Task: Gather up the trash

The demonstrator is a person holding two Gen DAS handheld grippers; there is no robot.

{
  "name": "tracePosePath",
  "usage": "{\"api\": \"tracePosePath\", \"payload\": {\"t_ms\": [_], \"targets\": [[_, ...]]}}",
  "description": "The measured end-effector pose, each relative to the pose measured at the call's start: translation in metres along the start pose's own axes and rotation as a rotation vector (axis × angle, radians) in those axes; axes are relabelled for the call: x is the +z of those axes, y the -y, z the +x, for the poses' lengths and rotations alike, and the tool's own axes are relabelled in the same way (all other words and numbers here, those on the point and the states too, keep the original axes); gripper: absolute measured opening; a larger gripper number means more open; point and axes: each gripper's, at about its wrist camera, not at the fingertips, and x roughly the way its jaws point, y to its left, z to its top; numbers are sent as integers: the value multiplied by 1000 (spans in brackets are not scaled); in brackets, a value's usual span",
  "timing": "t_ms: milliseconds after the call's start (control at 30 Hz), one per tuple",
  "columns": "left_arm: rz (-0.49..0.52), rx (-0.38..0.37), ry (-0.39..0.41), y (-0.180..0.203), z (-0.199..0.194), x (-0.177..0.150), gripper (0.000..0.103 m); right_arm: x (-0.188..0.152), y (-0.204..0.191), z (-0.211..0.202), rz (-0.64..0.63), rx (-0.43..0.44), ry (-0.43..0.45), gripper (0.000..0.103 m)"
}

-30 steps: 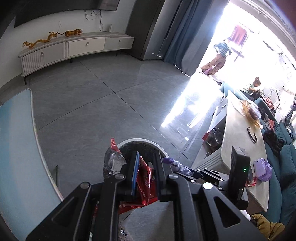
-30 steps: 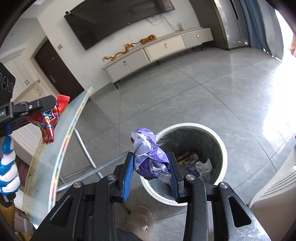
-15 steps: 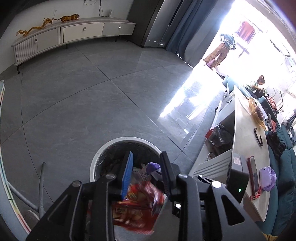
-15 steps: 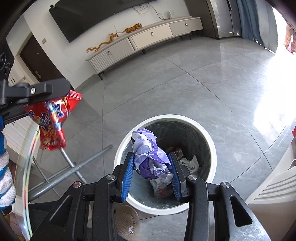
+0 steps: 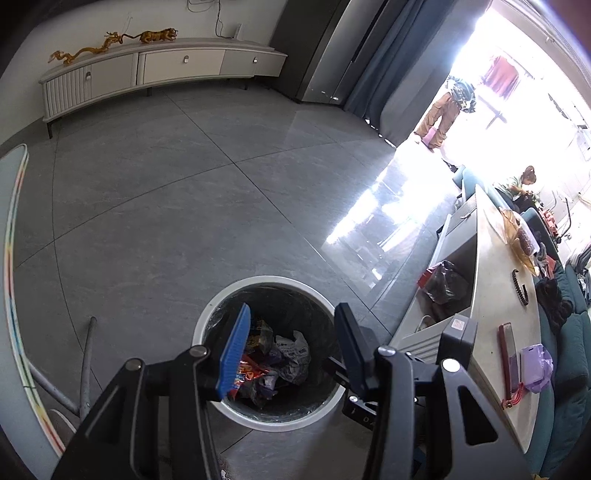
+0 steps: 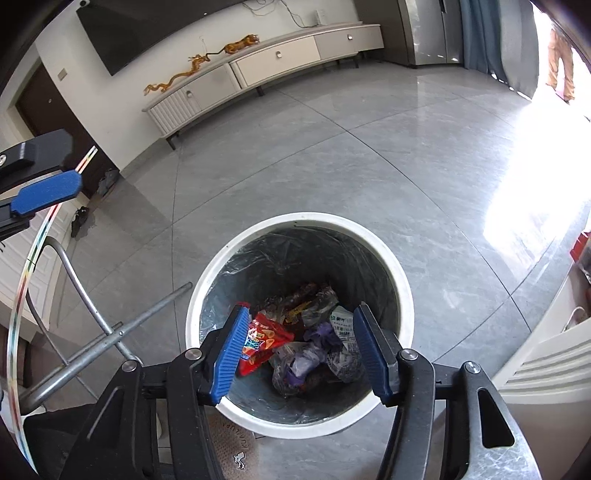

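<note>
Above bin, grippers agape, empty.

Daylight enters from the doorway at right, overexposed to plain white, and throws a glaring patch across the glossy floor. The far wall lies in dimmer, even light. Fisheye distortion bends straight lines — the cabinet curves — and dark vignetting rims both views. The bin interior is shaded yet sharp.
</note>
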Motion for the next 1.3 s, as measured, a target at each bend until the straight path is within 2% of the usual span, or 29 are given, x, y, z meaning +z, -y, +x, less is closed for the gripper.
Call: {"api": "tracePosePath", "payload": {"t_ms": [100,200,300,367,500,633,733,967,1300], "targets": [[30,54,50,6,-23,-6,46,-1,2,-7,8,-19,14,59],[37,101,98,10,-47,-15,53,-3,-3,-19,7,-41,34,66],[45,155,127,11,-72,-27,54,-4,-11,-37,2,-53,67,71],[38,199,146,8,-91,-36,54,-3,-21,-52,-9,-65,103,76],[9,282,203,-6,-138,-60,54,-5,-50,-87,-51,-72,175,80],[-43,358,266,-27,-189,-82,54,-9,-93,-123,-120,-57,242,83],[-104,414,324,-48,-230,-101,57,-13,-132,-151,-180,-39,290,92],[-154,626,474,-85,-318,-145,67,-30,-230,-215,-332,41,410,98],[-265,879,614,-114,-410,-198,68,-57,-357,-282,-527,151,529,99]]}}
